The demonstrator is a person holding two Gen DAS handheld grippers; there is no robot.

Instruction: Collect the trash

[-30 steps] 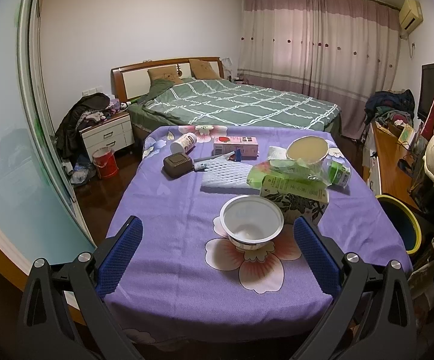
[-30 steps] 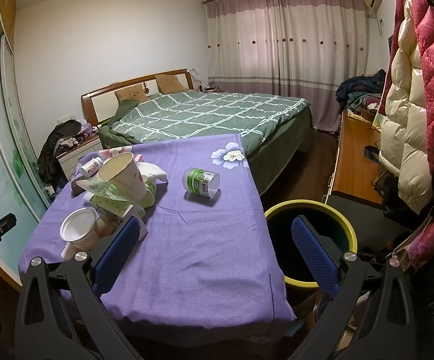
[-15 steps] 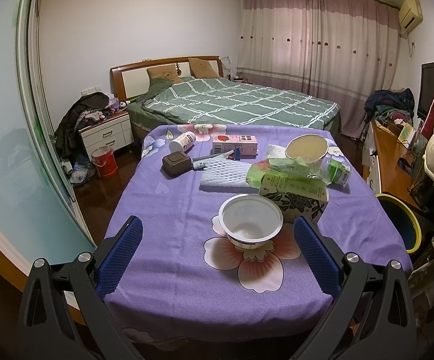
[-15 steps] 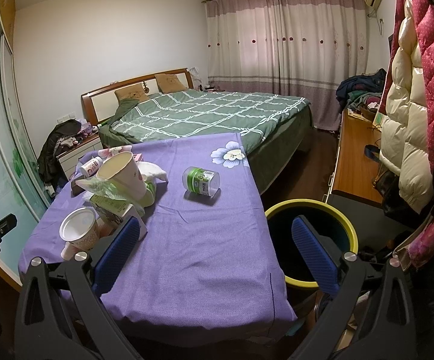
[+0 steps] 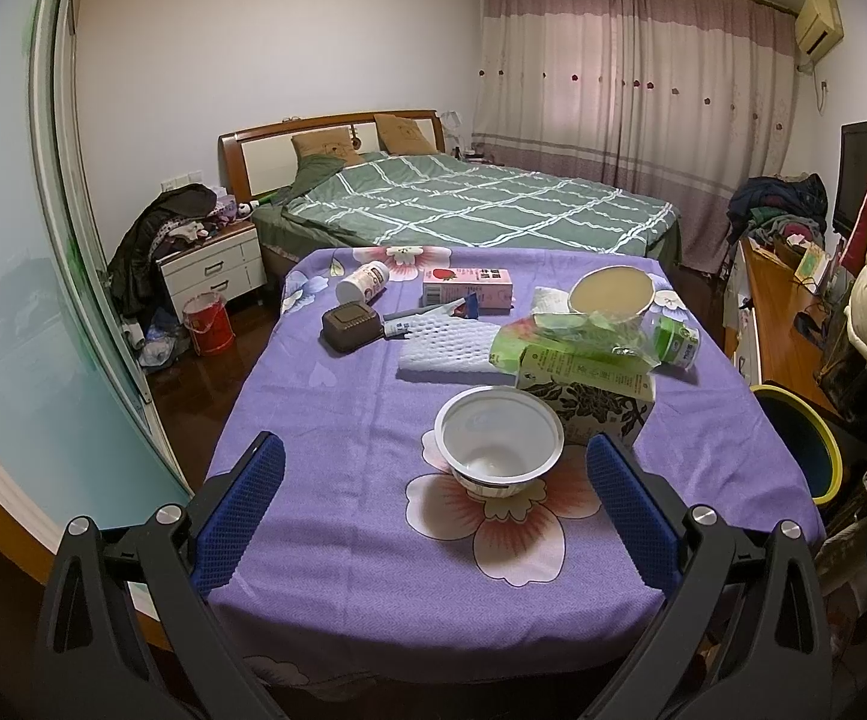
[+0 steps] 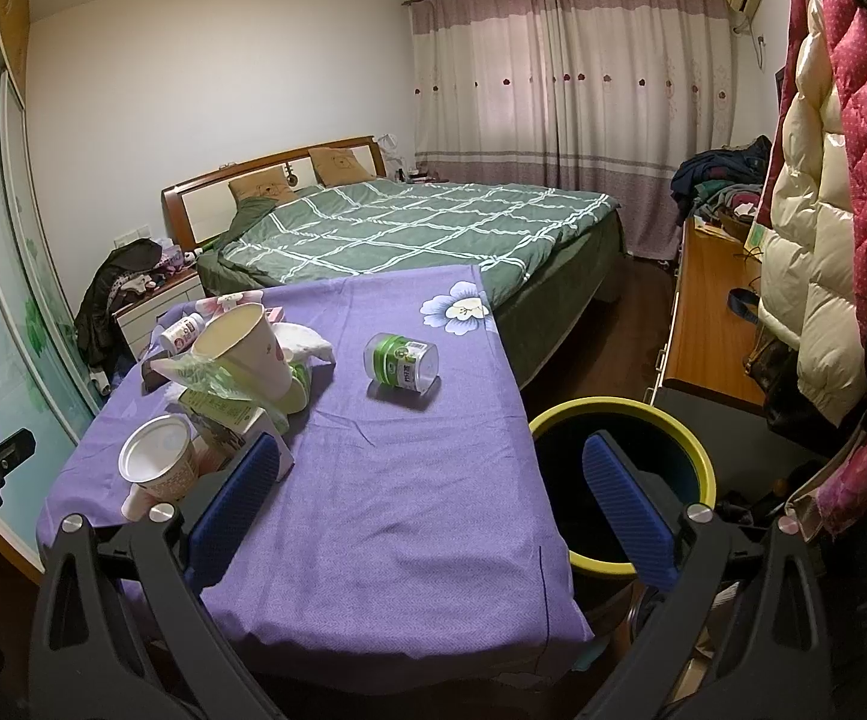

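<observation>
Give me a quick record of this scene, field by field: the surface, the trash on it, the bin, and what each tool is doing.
surface: table under purple floral cloth
nearest trash: empty white bowl, upright, beside patterned carton
other trash: green-label jar on its side, paper cup, pink box, white bottle lying down
bin: yellow-rimmed bin on the floor at the table's right
left tool: open, empty, facing the bowl
right tool: open, empty, between table edge and bin

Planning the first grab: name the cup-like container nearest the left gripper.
The empty white bowl standing on the flower print, between the open left gripper's fingers; the tall paper cup sits farther back.
</observation>
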